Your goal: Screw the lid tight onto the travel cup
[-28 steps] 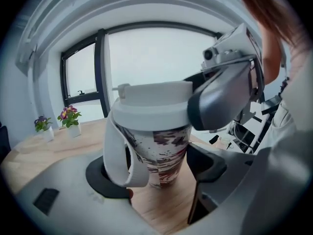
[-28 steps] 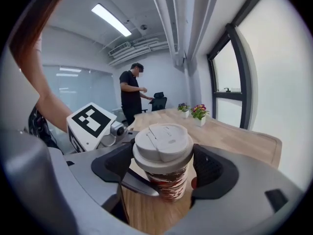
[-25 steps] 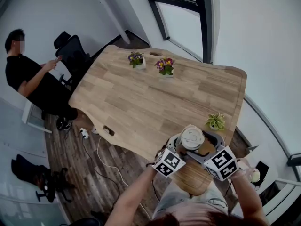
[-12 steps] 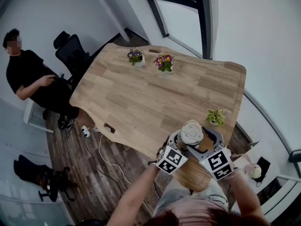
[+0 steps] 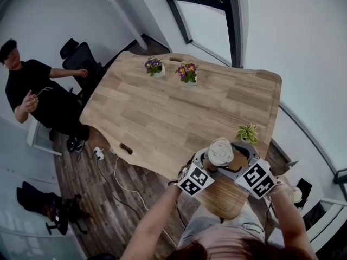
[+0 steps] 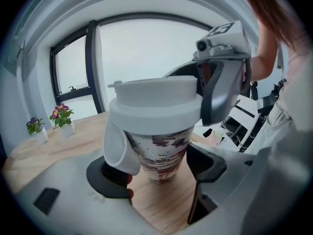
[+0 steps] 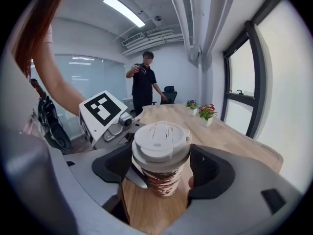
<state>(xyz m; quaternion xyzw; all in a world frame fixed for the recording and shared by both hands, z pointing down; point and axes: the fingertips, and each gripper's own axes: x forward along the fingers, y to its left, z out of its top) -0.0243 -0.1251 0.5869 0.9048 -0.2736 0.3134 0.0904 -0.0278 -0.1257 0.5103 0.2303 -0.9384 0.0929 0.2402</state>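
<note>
Head view: the travel cup point(image 5: 221, 154) stands at the near edge of the wooden table point(image 5: 162, 112), with a small green plant point(image 5: 248, 133) just beside it. Open board runs to the flowerpots point(image 5: 187, 73) at the far end. A seated person point(image 5: 32, 93) is well apart. The left gripper point(image 6: 157, 175) clamps the cup's mottled brown body, and the right gripper point(image 7: 161, 170) clasps its white lid point(image 7: 160, 140).

— Where's the travel cup point(image 7: 161, 180)?
— Upright at the desk's point(image 5: 162, 112) near right edge, brown-and-white mottled, tapering downward.
— And the lid point(image 7: 160, 140)?
— White, round, seated level on top.
</note>
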